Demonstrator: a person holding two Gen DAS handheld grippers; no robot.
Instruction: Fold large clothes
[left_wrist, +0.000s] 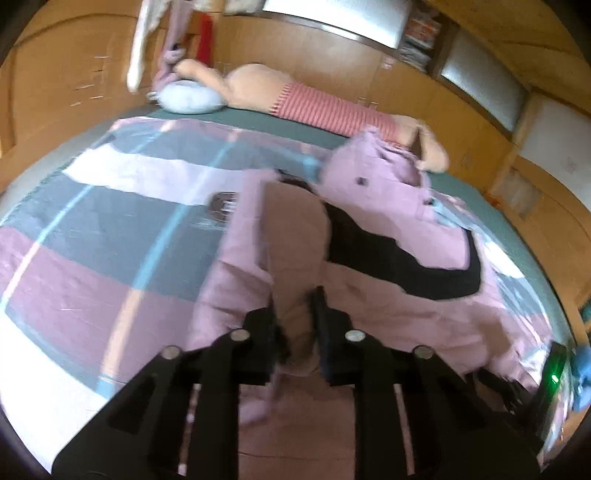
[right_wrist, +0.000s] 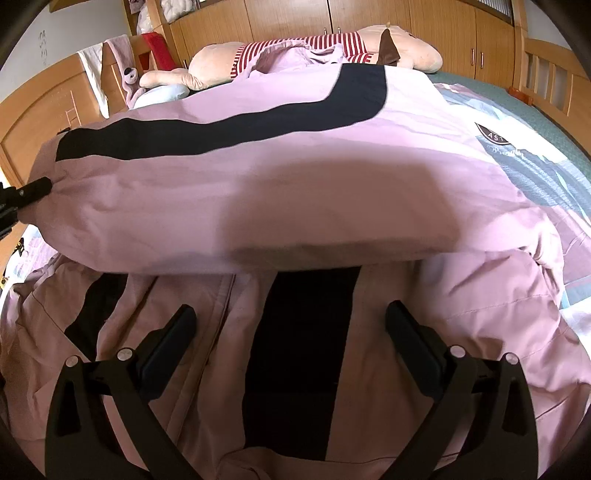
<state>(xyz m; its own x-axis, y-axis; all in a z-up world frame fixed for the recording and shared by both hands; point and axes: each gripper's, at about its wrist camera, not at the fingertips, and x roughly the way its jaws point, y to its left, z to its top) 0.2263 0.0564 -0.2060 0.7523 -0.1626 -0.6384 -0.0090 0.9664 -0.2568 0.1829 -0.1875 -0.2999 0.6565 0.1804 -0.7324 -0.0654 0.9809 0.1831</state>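
A large pink jacket (left_wrist: 388, 306) with black stripes lies spread on the bed. My left gripper (left_wrist: 295, 306) is shut on a fold of pink sleeve fabric, which rises between its fingers. In the right wrist view that sleeve (right_wrist: 258, 177) stretches across the picture, slightly raised, and my left gripper (right_wrist: 35, 190) pinches its end at the far left. My right gripper (right_wrist: 291, 325) stands open just above the jacket body (right_wrist: 424, 369), over a black stripe (right_wrist: 299, 362), with nothing pressed between its pads.
A checked pink, grey and white bedcover (left_wrist: 110, 221) lies under the jacket. A long plush toy in a red striped shirt (right_wrist: 406, 48) and a pale blue cushion (left_wrist: 188, 98) lie at the bed's far side. Wooden wardrobes (right_wrist: 295, 14) stand behind.
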